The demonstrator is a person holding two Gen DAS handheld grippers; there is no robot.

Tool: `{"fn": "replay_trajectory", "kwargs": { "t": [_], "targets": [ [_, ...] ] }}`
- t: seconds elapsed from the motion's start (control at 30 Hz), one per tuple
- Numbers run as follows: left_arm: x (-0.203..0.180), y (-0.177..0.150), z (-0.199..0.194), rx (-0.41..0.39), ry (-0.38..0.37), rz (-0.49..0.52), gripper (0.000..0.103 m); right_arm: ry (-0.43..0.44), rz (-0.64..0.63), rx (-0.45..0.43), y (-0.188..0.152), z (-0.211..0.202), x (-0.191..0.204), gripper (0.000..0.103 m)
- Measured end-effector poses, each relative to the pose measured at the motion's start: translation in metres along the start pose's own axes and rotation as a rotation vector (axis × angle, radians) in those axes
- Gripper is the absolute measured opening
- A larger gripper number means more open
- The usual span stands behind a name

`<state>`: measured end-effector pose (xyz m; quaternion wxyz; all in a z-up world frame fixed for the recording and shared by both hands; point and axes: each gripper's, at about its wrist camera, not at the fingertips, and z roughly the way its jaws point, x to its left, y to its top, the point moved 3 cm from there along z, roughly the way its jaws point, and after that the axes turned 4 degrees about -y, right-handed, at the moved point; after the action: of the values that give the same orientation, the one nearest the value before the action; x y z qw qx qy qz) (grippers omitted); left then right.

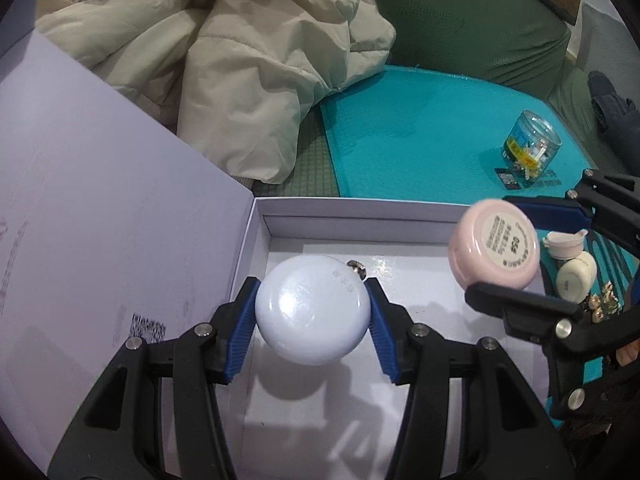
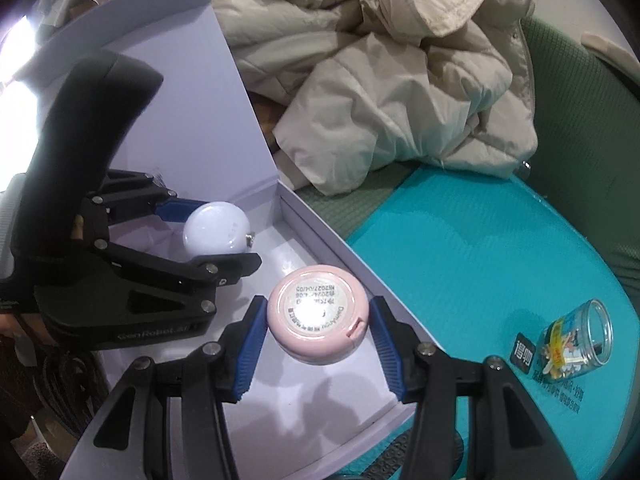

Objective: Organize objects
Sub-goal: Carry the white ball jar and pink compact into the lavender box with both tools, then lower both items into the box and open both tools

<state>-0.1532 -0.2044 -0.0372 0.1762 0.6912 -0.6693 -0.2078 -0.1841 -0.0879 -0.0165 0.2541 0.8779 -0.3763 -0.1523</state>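
My left gripper (image 1: pixel 312 314) is shut on a white round light bulb (image 1: pixel 312 308) and holds it over the open white box (image 1: pixel 360 216). The bulb also shows in the right wrist view (image 2: pixel 216 232). My right gripper (image 2: pixel 318 318) is shut on a pink round compact (image 2: pixel 316 314), label side toward the camera, above the box floor (image 2: pixel 320 400). In the left wrist view the compact (image 1: pixel 494 244) hangs over the box's right edge. The box lid (image 1: pixel 100 200) stands open on the left.
A clear jar (image 1: pixel 532 144) lies on its side on the teal mat (image 1: pixel 420 128); it also shows in the right wrist view (image 2: pixel 576 340). Two small cream pots (image 1: pixel 572 264) and gold bits (image 1: pixel 600 300) sit right of the box. A beige jacket (image 1: pixel 240 60) lies behind.
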Motion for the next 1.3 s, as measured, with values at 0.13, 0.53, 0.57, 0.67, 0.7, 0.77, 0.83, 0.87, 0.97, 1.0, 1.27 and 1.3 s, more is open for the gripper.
{"fn": "replay_trajectory", "kwargs": {
  "t": [0.13,0.53,0.57,0.67,0.7,0.77,0.83,0.87,0.97,1.0,1.27,1.3],
  "targets": [
    [0.000,0.000,0.011,0.024,-0.022,0.000,0.050,-0.003,-0.004,0.034,-0.006,0.013,-0.002,0.053],
    [-0.008,-0.012,0.046,0.133,-0.059,0.010,0.050,0.039,0.009,0.124,-0.016,0.039,-0.005,0.053],
    [-0.009,-0.012,0.048,0.133,-0.055,0.019,0.050,0.042,0.008,0.134,-0.016,0.041,-0.005,0.053],
    [-0.012,-0.014,0.051,0.138,-0.038,0.034,0.050,0.045,0.003,0.171,-0.019,0.048,-0.005,0.053],
    [-0.013,-0.015,0.053,0.144,-0.039,0.036,0.050,0.048,0.004,0.180,-0.019,0.049,-0.005,0.053],
    [-0.016,-0.017,0.056,0.158,-0.045,0.043,0.050,0.048,0.008,0.196,-0.022,0.052,-0.005,0.053],
    [-0.018,-0.018,0.056,0.156,-0.041,0.048,0.050,0.049,0.011,0.214,-0.024,0.055,-0.006,0.053],
    [-0.019,-0.018,0.056,0.155,-0.041,0.049,0.050,0.043,0.007,0.216,-0.024,0.055,-0.005,0.053],
    [-0.020,-0.019,0.056,0.154,-0.038,0.049,0.050,0.028,0.003,0.228,-0.024,0.056,-0.004,0.053],
    [-0.020,-0.020,0.056,0.154,-0.037,0.050,0.050,0.022,0.001,0.232,-0.024,0.056,-0.004,0.053],
    [-0.022,-0.023,0.055,0.151,-0.036,0.047,0.050,-0.013,0.000,0.255,-0.027,0.059,-0.004,0.053],
    [-0.022,-0.023,0.055,0.150,-0.034,0.047,0.050,-0.015,0.000,0.253,-0.027,0.059,-0.004,0.053]
  ]
}}
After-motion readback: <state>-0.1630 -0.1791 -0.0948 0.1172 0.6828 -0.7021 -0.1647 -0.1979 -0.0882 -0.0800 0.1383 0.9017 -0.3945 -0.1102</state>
